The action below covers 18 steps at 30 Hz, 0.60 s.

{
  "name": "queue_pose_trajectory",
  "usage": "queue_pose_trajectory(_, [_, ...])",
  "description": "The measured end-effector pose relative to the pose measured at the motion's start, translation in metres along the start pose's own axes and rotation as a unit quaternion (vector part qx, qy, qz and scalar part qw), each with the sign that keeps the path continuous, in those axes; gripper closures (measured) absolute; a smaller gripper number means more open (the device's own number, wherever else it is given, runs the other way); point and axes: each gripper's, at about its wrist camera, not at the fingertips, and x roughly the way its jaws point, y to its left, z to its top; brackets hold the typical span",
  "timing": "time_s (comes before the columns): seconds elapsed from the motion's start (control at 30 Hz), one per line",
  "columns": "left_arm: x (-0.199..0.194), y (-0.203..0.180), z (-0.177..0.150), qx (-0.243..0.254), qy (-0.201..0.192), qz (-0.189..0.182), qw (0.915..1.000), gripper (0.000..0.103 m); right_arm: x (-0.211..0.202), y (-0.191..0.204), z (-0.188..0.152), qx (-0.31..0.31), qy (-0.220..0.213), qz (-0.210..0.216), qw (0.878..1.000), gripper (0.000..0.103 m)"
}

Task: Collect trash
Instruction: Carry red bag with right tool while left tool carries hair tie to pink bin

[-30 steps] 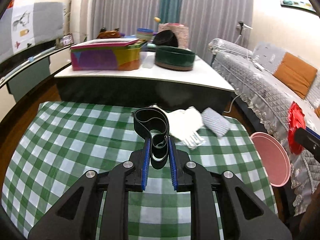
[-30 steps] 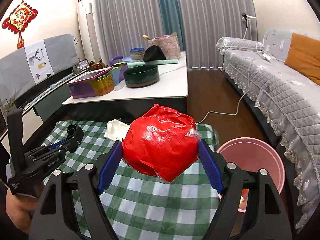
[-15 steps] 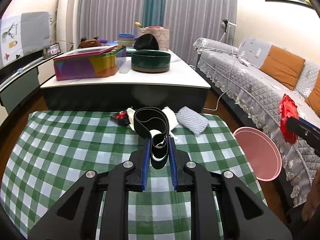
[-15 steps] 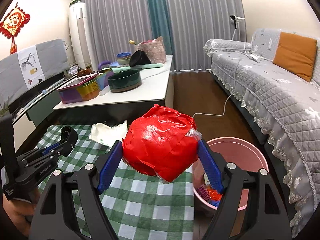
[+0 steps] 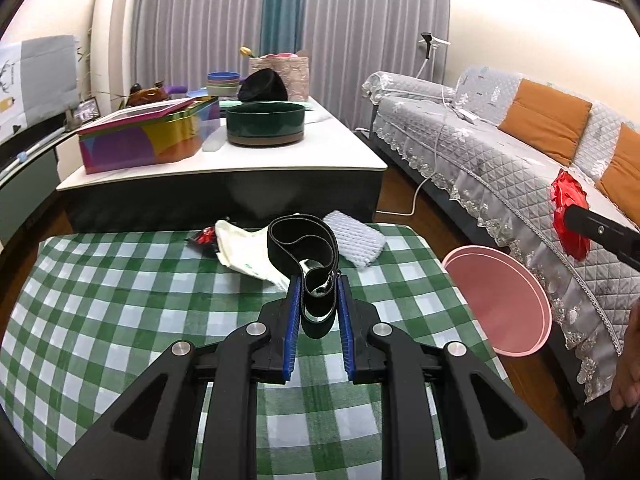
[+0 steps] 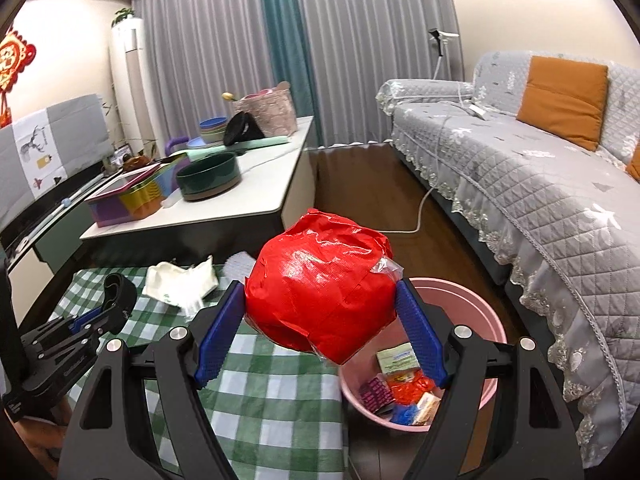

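Your right gripper (image 6: 320,312) clamps a crinkled, glossy red wad (image 6: 320,288), held above the near rim of the round pink bin (image 6: 488,320). Your left gripper (image 5: 317,304) pinches a looped black elastic band (image 5: 302,242) over the checked cloth (image 5: 120,300); crumpled white paper (image 5: 244,252) and ribbed foam (image 5: 354,238) lie beyond.

Grey pleated curtains (image 6: 224,60) with a teal centre panel (image 6: 280,32) are hung across the far wall. A sofa (image 6: 540,184) under a grey quilted cover with orange cushions (image 6: 564,98) is placed along the right wall. A long white-topped table (image 5: 224,160) is set mid-room on a dark wood floor (image 6: 372,188). A white standing air conditioner (image 6: 134,80) is positioned in the left corner. Cream walls are evenly lit.
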Motion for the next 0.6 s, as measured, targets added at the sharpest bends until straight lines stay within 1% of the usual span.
queue_pose_trajectory(0.6, [0.015, -0.046, 0.004, 0.035, 0.002, -0.041, 0.9985, 0.085, -0.001, -0.044, 0.003, 0.026, -0.011, -0.046, 0.999, 0.027])
